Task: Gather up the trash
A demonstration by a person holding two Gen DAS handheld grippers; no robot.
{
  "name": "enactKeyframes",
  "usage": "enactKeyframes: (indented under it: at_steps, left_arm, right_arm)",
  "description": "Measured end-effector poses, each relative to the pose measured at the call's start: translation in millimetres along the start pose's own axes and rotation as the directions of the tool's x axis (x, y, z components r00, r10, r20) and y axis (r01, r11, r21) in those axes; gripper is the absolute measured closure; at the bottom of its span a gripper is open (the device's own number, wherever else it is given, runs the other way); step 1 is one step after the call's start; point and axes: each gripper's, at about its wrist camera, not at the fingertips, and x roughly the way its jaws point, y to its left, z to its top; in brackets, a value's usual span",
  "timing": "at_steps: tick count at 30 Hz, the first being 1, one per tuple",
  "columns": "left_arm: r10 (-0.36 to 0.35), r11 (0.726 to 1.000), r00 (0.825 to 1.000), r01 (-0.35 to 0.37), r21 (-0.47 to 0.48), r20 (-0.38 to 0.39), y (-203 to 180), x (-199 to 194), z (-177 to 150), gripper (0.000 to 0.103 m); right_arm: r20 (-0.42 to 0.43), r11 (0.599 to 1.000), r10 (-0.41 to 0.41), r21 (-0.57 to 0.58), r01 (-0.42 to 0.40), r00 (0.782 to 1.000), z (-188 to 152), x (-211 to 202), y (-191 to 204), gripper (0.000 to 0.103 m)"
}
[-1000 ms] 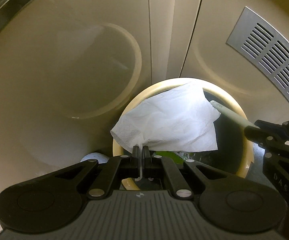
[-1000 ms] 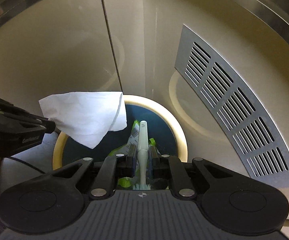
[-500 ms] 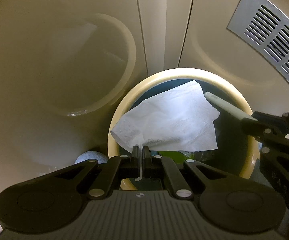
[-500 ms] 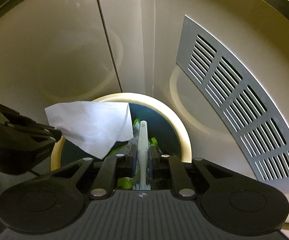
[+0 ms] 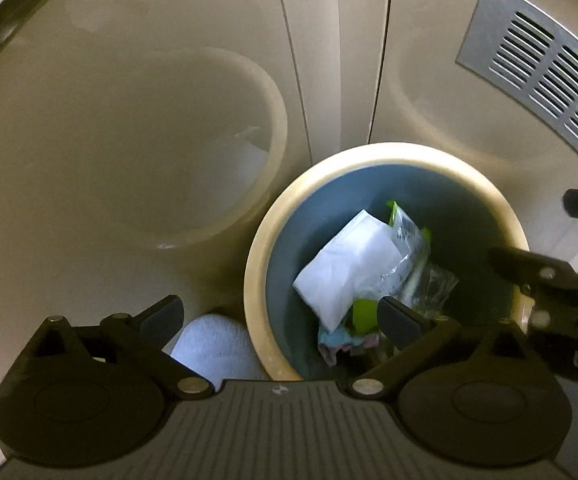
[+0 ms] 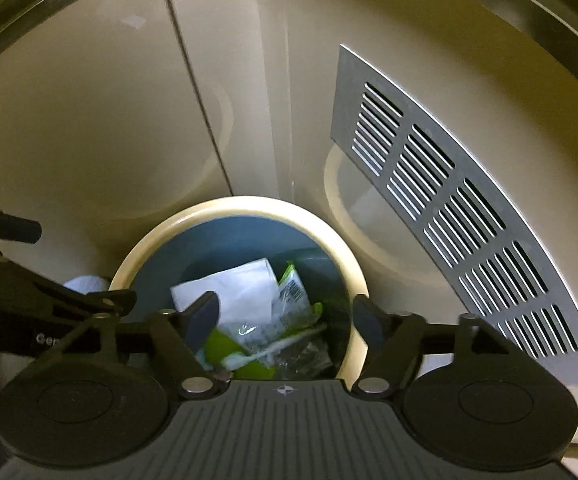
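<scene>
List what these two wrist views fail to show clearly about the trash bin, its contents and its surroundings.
- Bin floor: both views, buried under tissue and wrappers.
- Pink-blue scrap: left view, half hidden, unidentifiable.
- White object beside the bin: cut off by the left gripper.
- Bin's near rim: right view, behind the right gripper.

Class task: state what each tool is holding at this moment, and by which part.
Nothing. The left tool and right tool are open; tissue and stick lie in the bin.

Dim yellowish light, strong fisheye bending at edges, details perhaps slightly blurred.
</scene>
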Motion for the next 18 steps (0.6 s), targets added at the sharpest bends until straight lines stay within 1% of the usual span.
enactKeyframes:
  at_steps: [2, 4, 5, 9, 14, 18]
  left_arm:
    - [0.004, 1.000, 1.000, -0.004, 0.016, -0.003, 1, -7, -6, 0.000]
    - [0.005, 1.000, 1.000, -0.005, 0.021, -0.009, 3, -14, -12, 0.000]
    - [0.002, 1.000, 1.000, -0.001, 0.020, -0.016, 4, -19, -15, 0.000]
    - [-0.008, 1.000, 1.000, 0.008, 0.015, -0.016, 8, -40, -28, 0.000]
    - [0.007, 1.000, 0.999, -0.006, -0.023, 0.049, 8, -80, -47, 0.000]
    - [0.034, 0.999, 0.993, -0.030, -0.041, 0.111, 6, -102, -58, 0.000]
  right_arm:
    - [-0.003, 1.000, 0.006, -0.022, -0.007, 1.000, -5, -8, 3, 0.018]
    - [-0.002, 0.999, 0.002, -0.050, -0.003, 1.000, -13, -19, 8, 0.011]
    - [-0.002, 0.998, -0.002, -0.066, 0.002, 1.000, -16, -25, 12, 0.010]
    - [0.046, 0.995, -0.003, -0.095, 0.007, 0.999, -26, -58, 20, 0.004]
    - [0.117, 0.998, 0.012, -0.059, -0.005, 0.993, -37, -99, 20, 0.000]
    - [0.160, 0.998, -0.004, -0.063, 0.014, 0.987, -44, -122, 23, 0.000]
